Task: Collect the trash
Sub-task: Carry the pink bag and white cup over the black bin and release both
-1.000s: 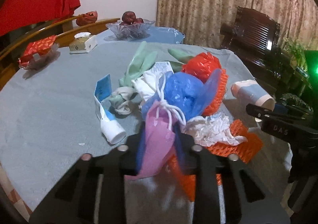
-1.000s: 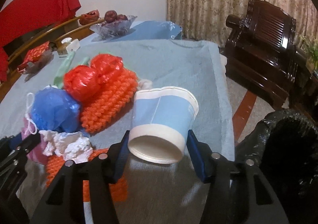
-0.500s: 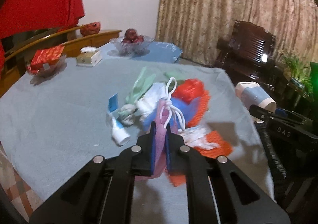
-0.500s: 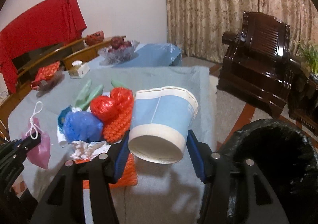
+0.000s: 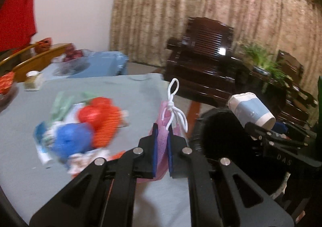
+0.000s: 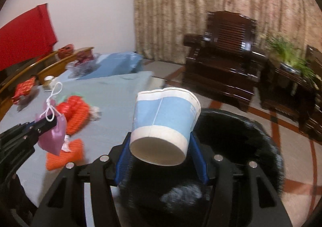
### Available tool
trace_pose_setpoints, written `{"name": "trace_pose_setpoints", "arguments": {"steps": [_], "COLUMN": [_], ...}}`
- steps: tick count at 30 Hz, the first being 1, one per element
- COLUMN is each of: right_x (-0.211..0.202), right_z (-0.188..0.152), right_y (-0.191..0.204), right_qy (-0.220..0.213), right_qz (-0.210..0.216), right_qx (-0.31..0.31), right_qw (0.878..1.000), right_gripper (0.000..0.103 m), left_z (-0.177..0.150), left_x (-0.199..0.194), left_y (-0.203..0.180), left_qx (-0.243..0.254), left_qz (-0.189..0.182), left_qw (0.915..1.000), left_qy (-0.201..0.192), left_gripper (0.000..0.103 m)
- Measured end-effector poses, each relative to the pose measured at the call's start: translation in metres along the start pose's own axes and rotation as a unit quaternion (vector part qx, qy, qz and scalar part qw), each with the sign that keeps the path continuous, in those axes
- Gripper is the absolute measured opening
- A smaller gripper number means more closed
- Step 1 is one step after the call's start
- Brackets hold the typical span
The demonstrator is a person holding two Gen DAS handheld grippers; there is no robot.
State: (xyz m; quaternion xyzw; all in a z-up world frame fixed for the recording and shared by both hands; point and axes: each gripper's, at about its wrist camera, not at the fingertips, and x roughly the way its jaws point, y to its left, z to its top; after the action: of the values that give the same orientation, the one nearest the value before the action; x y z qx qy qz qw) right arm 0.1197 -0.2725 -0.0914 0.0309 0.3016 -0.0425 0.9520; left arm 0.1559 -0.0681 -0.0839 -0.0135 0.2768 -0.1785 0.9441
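We have the left gripper (image 5: 161,134) pinched tight on a small pink drawstring pouch (image 5: 164,142), its blue pads pressed flat against the fabric from both sides. The pouch's white cord (image 5: 173,104) loops up above the fingertips, and the pouch hangs clear of the grey-blue tablecloth (image 5: 112,90), over the table's near edge. From the right wrist view we see that same pouch (image 6: 53,132) dangling off to the left, above an orange foam net (image 6: 64,155) lying on the cloth.

Our right gripper (image 6: 161,144) holds a blue-and-white paper cup (image 6: 165,122) squeezed between its blue pads, base towards the camera and rim pointing away, tilted. Directly below and beyond the cup sits the black-lined trash bin (image 6: 241,136); the cup hovers over its near rim. In the left wrist view the cup (image 5: 250,109) sits to the right of the pouch, with the bin's dark mouth (image 5: 219,132) between them.

Left on the table is a blurred heap: a red bag (image 5: 94,112), a blue crumpled bag (image 5: 72,142), and what may be a white tube (image 5: 43,155), though motion blur makes that one uncertain.
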Motion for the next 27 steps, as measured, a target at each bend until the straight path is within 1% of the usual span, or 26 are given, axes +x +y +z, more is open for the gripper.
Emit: {"name": "trace_pose_setpoints", "arguments": {"steps": [8,12,13,15,16,17,18,19,20,21,22,23,24,25,27], "right_x": [-0.002,0.004,0.006,0.008,0.008,0.007,0.007,0.007,0.006,0.005,0.004,0.004,0.003,0.001,-0.002], "right_z": [-0.017,-0.024,-0.026,-0.029,-0.031,-0.033,-0.035,-0.036,-0.037,-0.038,-0.039,-0.038,-0.038,-0.038,-0.036], "right_y": [-0.063,-0.083,-0.088,-0.095,-0.098,-0.098,-0.101,-0.103,-0.105,-0.107,-0.108,-0.108,-0.109,-0.11,-0.108], "right_qy": [0.018,0.033,0.037,0.043,0.046,0.047,0.048,0.049,0.048,0.046,0.046,0.045,0.043,0.039,0.03], "right_qz": [-0.066,-0.082,-0.085,-0.091,-0.095,-0.101,-0.107,-0.109,-0.113,-0.118,-0.121,-0.123,-0.126,-0.128,-0.122], "right_qx": [0.028,0.039,0.043,0.047,0.046,0.046,0.046,0.046,0.047,0.048,0.049,0.05,0.052,0.055,0.061], "right_qw": [0.997,0.995,0.995,0.994,0.993,0.993,0.992,0.992,0.991,0.991,0.99,0.99,0.99,0.989,0.99], "right_gripper": [0.055,0.055,0.056,0.058,0.059,0.06,0.063,0.066,0.071,0.074,0.076,0.079,0.084,0.086,0.092], "left_z": [0.003,-0.002,-0.004,-0.007,-0.008,-0.009,-0.01,-0.012,-0.013,-0.014,-0.015,-0.016,-0.016,-0.015,-0.012], "left_x": [0.052,0.075,0.078,0.086,0.088,0.09,0.09,0.089,0.088,0.088,0.087,0.084,0.081,0.078,0.068], "left_y": [-0.061,-0.091,-0.094,-0.101,-0.104,-0.106,-0.107,-0.106,-0.106,-0.105,-0.104,-0.098,-0.095,-0.091,-0.08], "left_qx": [0.018,0.028,0.028,0.032,0.035,0.036,0.035,0.031,0.03,0.028,0.024,0.019,0.016,0.014,0.015], "left_qz": [-0.07,-0.1,-0.106,-0.118,-0.123,-0.125,-0.131,-0.137,-0.141,-0.145,-0.145,-0.145,-0.143,-0.138,-0.122], "left_qw": [0.997,0.9934,0.9926,0.9906,0.9899,0.9894,0.9888,0.9882,0.9878,0.9871,0.9871,0.9874,0.9878,0.9889,0.9916], "left_qy": [0.029,0.049,0.052,0.061,0.062,0.064,0.063,0.061,0.06,0.063,0.063,0.061,0.058,0.053,0.041], "left_gripper": [0.007,0.008,0.009,0.016,0.022,0.043,0.054,0.056,0.059,0.064,0.066,0.07,0.073,0.075,0.082]}}
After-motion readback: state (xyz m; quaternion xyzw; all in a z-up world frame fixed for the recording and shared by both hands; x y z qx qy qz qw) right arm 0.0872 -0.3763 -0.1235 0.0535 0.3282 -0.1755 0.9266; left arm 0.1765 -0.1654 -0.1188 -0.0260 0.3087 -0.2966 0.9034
